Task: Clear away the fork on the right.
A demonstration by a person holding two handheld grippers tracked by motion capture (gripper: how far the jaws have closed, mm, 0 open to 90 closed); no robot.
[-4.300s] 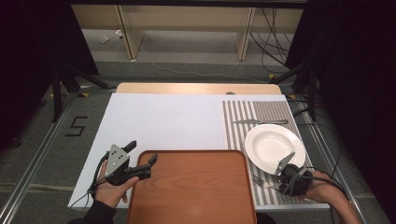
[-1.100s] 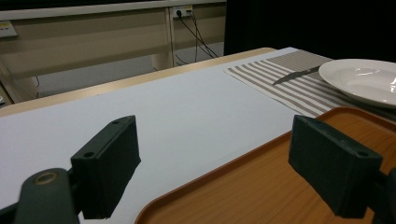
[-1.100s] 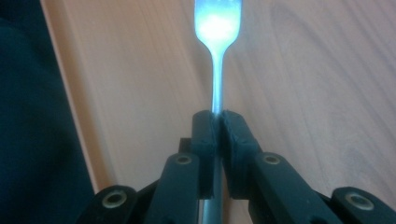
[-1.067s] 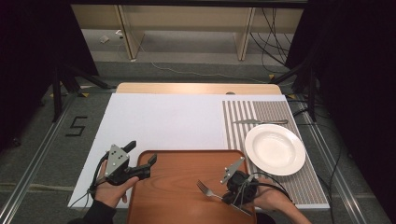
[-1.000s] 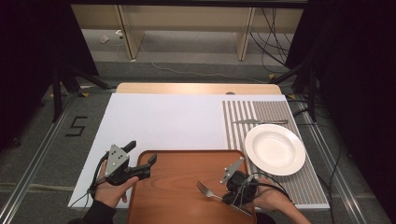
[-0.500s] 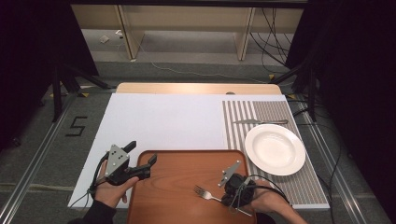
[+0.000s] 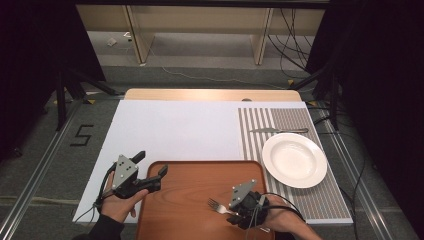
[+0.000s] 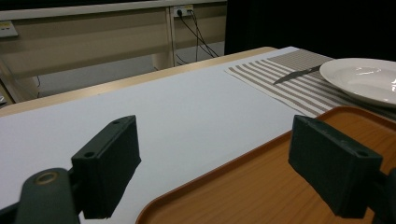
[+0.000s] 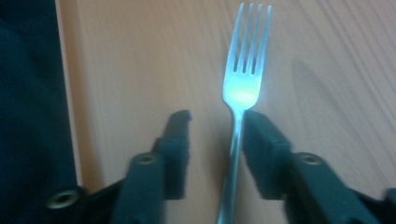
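Now fork between parted right tongs, tray edge near

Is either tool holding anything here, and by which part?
Nothing is gripped. The right tool is open around the fork, whose neck lies against one jaw, on the tray. The left tool is open and empty.

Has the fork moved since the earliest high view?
Yes. The fork then lay on the striped mat beside the plate; now it is left of that, over the tray, between the right gripper's open jaws.
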